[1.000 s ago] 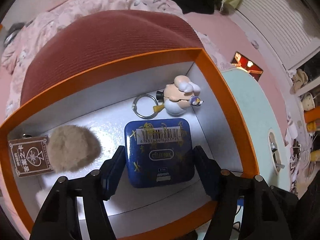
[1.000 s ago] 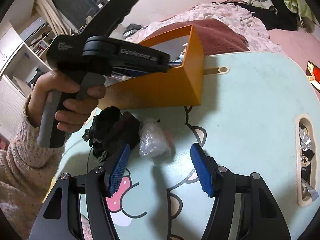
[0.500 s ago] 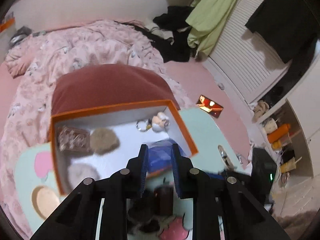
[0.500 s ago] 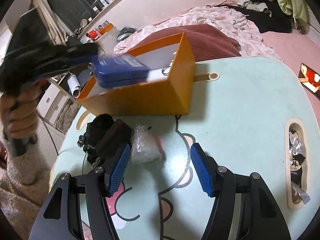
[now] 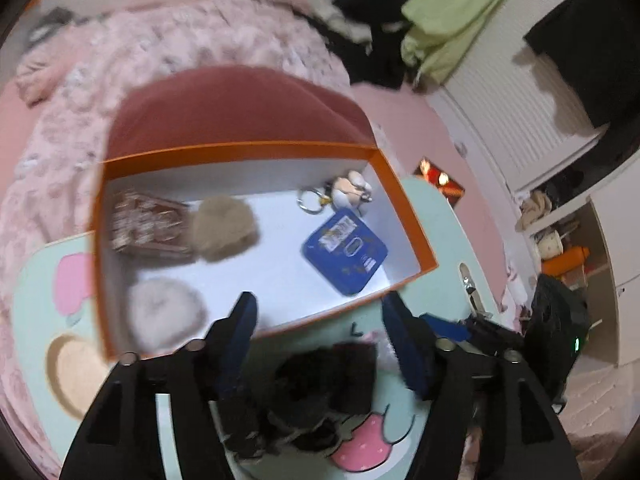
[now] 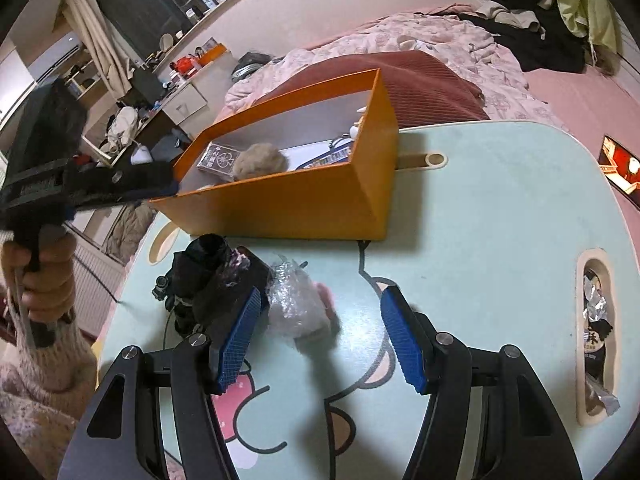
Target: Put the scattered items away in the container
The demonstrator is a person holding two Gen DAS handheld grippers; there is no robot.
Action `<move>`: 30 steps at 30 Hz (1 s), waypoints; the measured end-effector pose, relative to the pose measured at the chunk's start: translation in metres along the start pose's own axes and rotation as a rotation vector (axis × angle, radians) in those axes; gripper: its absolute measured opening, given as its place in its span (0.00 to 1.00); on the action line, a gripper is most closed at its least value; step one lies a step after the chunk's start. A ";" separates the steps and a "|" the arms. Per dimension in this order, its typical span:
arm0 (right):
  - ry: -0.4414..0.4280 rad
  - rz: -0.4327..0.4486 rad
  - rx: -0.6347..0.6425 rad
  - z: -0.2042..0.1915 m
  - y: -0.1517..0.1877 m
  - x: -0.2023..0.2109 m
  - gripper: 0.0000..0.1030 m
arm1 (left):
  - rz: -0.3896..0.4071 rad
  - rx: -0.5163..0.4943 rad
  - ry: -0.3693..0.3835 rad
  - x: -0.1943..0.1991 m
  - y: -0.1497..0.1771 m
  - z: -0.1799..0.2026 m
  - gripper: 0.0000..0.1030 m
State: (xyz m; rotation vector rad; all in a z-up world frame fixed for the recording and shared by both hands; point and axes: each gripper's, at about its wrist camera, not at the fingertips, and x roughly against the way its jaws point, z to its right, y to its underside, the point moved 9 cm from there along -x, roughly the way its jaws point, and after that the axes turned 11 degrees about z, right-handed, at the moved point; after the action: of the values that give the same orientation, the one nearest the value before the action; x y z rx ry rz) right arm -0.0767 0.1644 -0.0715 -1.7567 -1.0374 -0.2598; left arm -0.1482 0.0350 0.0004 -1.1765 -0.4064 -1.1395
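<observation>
The orange box (image 5: 248, 148) holds a blue tin (image 5: 345, 251), a tan pompom (image 5: 224, 227), a white pompom (image 5: 164, 316), a brown card pack (image 5: 146, 226) and a keyring figure (image 5: 352, 192). My left gripper (image 5: 320, 300) hovers over the box's near wall, its jaws opening with nothing between them. Below it a black bundle (image 5: 324, 380) lies on the table. In the right wrist view my right gripper (image 6: 320, 320) stands open around a crinkly plastic packet (image 6: 298, 308), its pads apart from it. The black bundle (image 6: 212, 276) lies just left of that packet, in front of the orange box (image 6: 300, 200).
The mint table (image 6: 500, 208) carries a cartoon print and a side slot (image 6: 596, 340) stuffed with wrappers. A person's hand (image 6: 44, 276) in a knit sleeve holds the left gripper at the far left. A dark red cushion (image 5: 224, 108) and pink bedding lie behind the box.
The left gripper lifted up and back out of the box, leaving the blue tin inside; its jaws narrowed, then spread again. The right gripper stayed put.
</observation>
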 end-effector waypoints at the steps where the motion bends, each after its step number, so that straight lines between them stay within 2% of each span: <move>1: -0.002 -0.002 0.000 -0.001 0.001 0.000 0.62 | -0.032 0.030 -0.002 -0.011 -0.003 0.002 0.70; 7: -0.007 -0.006 -0.013 0.002 0.004 0.000 0.62 | -0.167 0.120 -0.099 -0.077 -0.009 0.007 0.72; 12: -0.009 0.008 -0.035 0.010 0.003 0.005 0.62 | -0.164 0.078 -0.170 -0.099 -0.009 0.016 0.72; 13: -0.010 0.010 -0.041 0.011 0.003 0.006 0.62 | -0.162 0.055 -0.179 -0.102 -0.008 0.017 0.76; 17: -0.022 0.010 -0.073 0.017 0.004 0.005 0.62 | -0.150 -0.071 -0.217 -0.103 -0.003 0.023 0.84; 20: -0.025 0.014 -0.067 0.017 0.005 0.006 0.62 | -0.173 -0.120 -0.213 -0.099 0.000 0.023 0.84; 24: -0.029 0.013 -0.067 0.018 0.007 0.006 0.62 | -0.176 -0.190 -0.224 -0.087 -0.001 0.019 0.68; 27: -0.031 0.017 -0.070 0.019 0.007 0.007 0.62 | -0.188 -0.208 -0.233 -0.079 -0.002 0.011 0.66; 30: -0.025 0.018 -0.071 0.020 0.007 0.007 0.62 | -0.158 -0.181 -0.281 -0.071 -0.015 -0.011 0.66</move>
State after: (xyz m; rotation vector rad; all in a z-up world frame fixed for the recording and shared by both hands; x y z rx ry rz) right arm -0.0734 0.1848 -0.0809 -1.8367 -1.0416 -0.2669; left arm -0.1951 0.0603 -0.0508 -1.4916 -0.6299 -1.1678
